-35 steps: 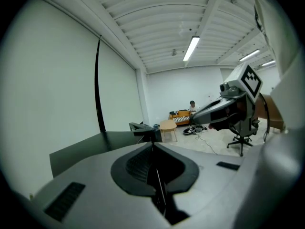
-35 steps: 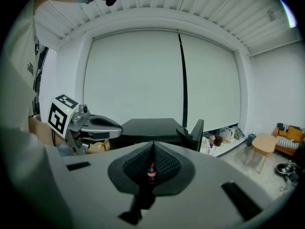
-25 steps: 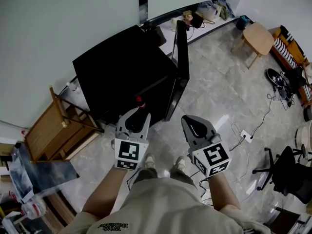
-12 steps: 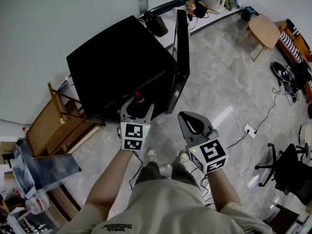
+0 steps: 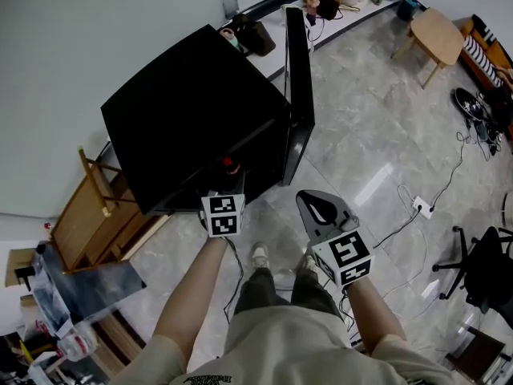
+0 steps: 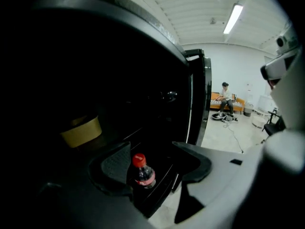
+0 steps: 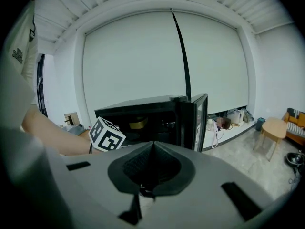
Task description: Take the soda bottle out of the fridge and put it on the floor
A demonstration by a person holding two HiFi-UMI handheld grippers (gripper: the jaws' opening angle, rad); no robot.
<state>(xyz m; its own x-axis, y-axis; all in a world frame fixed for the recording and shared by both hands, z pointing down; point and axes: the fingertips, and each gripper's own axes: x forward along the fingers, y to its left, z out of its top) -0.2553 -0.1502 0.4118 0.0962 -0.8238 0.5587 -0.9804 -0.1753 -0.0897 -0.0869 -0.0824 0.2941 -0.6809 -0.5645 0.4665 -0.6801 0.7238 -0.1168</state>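
The soda bottle [image 6: 142, 173], dark with a red cap and red label, stands upright low in the open black fridge [image 5: 192, 111]. In the head view only its cap [image 5: 230, 165] shows at the fridge's front edge. My left gripper [image 6: 155, 168] reaches into the fridge with its jaws open wide on either side of the bottle. The bottle is close to the left pad [image 6: 116, 162], and neither pad presses on it. From the head view, the left gripper [image 5: 224, 192] is mostly hidden by its marker cube. My right gripper [image 5: 323, 209] hangs over the floor by my feet, shut and empty.
The fridge door [image 5: 296, 95] stands open to the right. A yellow tub [image 6: 82, 130] sits deeper inside. A wooden chair [image 5: 96, 207] is left of the fridge. A power strip with cable [image 5: 421, 207], an office chair [image 5: 485, 271] and a round table [image 5: 437, 34] are on the right. A person [image 6: 225, 99] sits far off.
My left gripper has pushed forward toward the fridge, so its jaws now sit under the fridge's front edge around the bottle. The right gripper has hardly moved.
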